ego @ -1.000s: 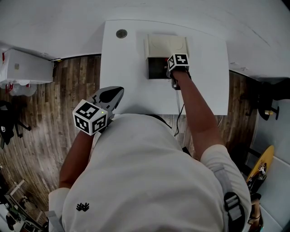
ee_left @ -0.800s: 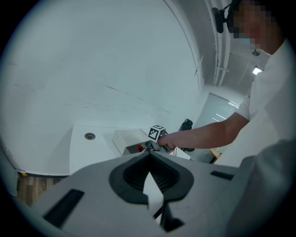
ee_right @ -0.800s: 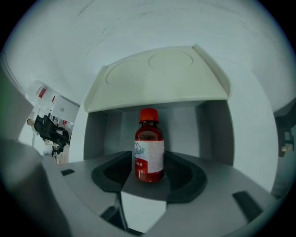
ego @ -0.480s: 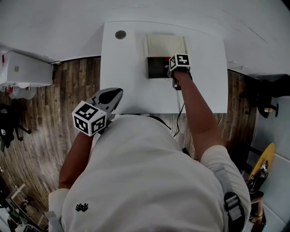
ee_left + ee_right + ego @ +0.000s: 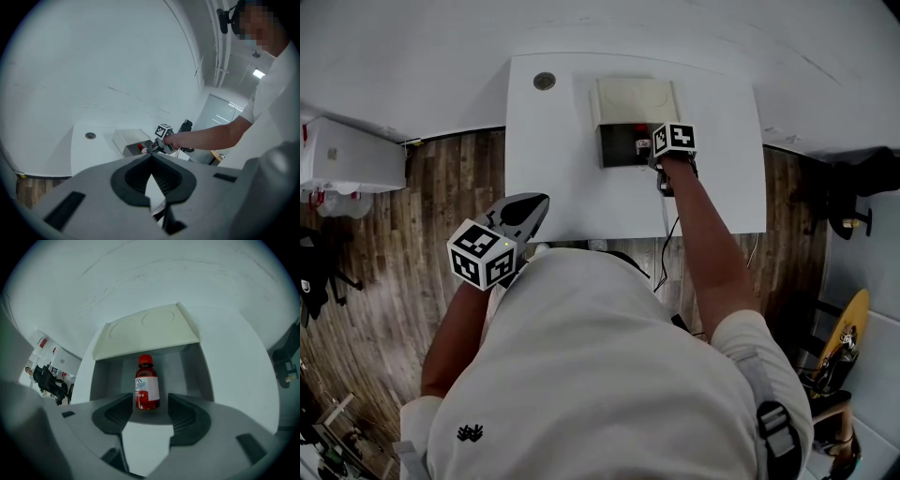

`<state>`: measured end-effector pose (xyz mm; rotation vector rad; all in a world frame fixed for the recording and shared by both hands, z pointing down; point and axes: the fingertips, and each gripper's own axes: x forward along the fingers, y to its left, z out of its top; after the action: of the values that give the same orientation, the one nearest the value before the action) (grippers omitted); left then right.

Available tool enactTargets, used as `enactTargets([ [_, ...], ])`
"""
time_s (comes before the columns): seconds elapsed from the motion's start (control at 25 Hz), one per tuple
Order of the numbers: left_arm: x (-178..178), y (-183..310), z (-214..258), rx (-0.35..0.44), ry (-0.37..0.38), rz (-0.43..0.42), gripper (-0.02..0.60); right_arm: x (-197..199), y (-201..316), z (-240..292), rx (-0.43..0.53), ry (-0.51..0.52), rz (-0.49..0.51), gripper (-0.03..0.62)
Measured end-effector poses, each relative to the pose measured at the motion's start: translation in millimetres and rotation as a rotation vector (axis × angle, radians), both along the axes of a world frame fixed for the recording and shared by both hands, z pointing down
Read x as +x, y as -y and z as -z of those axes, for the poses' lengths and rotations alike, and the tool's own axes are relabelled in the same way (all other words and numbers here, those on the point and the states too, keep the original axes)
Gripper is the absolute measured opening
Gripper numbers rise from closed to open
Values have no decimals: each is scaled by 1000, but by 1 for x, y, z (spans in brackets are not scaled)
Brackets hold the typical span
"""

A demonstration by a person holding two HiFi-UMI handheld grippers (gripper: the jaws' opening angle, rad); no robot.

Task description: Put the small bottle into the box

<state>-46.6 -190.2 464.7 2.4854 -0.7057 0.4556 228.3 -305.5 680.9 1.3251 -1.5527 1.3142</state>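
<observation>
The small bottle (image 5: pixel 147 390), red with a red cap and a white label, stands upright inside the box (image 5: pixel 192 371), on its grey floor near the front edge. The box's cream lid (image 5: pixel 145 331) shows beyond the opening, on the far side. The right gripper (image 5: pixel 652 150) is at the box's mouth with its jaws spread wide. The bottle sits just past their tips, in line with the gap, and neither pad touches it. The box rests on the far half of the white table (image 5: pixel 562 178), well apart from a small round disc (image 5: pixel 545 82) near the table's far left corner. The left gripper (image 5: pixel 150 159) hangs off the table's near edge, over the wooden floor (image 5: pixel 422 234), jaws pressed together with nothing between them.
</observation>
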Motion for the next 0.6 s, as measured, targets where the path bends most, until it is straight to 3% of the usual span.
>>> enactTargets([
  [0.6,-23,-24,-1,-3,-9,-73,6,-5,-47,40,120,33,-90,195],
])
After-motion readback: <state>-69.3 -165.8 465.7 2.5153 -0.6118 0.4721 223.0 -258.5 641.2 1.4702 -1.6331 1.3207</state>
